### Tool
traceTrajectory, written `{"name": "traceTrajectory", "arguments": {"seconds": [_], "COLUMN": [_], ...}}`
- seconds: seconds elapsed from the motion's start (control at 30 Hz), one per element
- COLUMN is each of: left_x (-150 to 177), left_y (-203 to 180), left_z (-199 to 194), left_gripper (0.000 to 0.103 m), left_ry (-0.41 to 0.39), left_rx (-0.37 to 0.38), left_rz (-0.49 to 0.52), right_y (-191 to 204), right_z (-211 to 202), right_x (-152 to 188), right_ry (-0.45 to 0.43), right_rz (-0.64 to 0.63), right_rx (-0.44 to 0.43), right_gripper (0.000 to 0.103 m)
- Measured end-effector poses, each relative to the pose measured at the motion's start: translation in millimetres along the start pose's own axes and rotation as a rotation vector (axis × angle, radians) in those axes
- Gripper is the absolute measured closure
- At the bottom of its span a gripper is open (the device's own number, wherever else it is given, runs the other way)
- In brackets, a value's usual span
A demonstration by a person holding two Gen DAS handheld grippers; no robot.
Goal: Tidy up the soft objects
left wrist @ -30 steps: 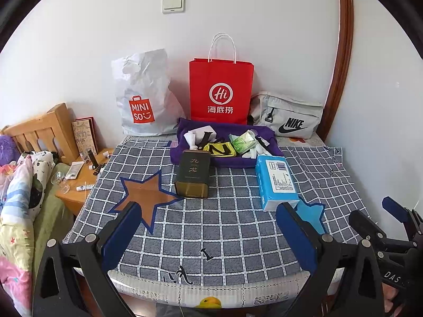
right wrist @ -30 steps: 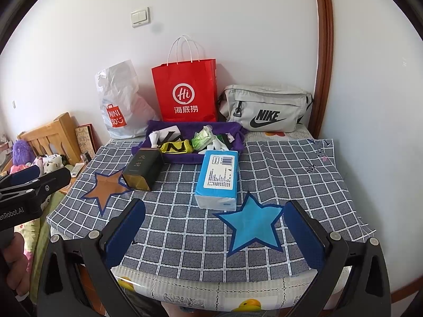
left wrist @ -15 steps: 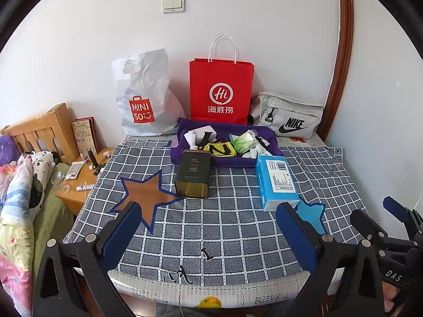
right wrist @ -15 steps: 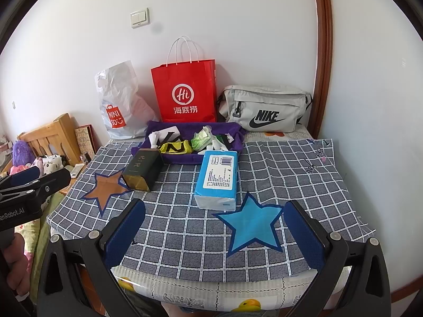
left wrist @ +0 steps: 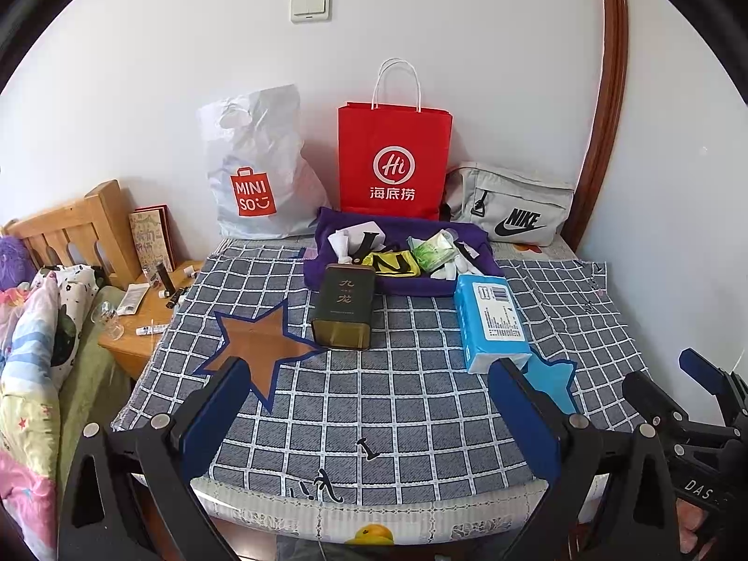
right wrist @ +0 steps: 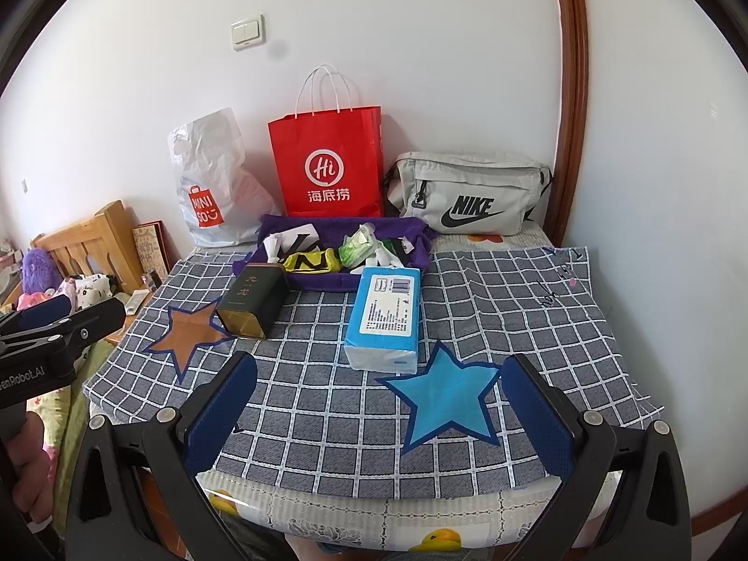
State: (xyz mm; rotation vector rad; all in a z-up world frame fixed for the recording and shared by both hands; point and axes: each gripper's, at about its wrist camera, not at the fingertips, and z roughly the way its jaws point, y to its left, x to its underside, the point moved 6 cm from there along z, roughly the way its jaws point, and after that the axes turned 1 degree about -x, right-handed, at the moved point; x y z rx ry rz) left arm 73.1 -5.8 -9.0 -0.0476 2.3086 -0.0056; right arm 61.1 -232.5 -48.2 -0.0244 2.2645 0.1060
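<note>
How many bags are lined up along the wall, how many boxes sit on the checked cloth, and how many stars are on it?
Bags: 3: white plastic bag, red paper bag, grey waist bag
Boxes: 2: dark tea box, blue tissue pack
Stars: 2: brown star, blue star
Total: 7

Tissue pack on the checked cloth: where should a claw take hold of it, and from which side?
Probably across its two long sides, near the end facing the claws. The tissue pack lies flat with its long axis running away from the right claw, which is open with nothing between its fingers. Coming in low from the near edge should work. The tin stands apart.
</note>
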Motion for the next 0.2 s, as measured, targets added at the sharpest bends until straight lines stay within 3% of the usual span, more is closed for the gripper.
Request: {"name": "traceTrajectory", "arguments": {"seconds": [0.2], "left_x": [2.1], "left_y": [2.0], "left_z": [2.0], "left_gripper": [0.001], "left_ry": [-0.009], "left_rx": [-0.014], "left_rz": [0.007], "right_y": [3.3], "right_z": [1.1], "right_x": [1.3], "right_ry": [0.002], "right_rz": [-0.011], "right_rx": [-0.006], "right_gripper": [0.0]}}
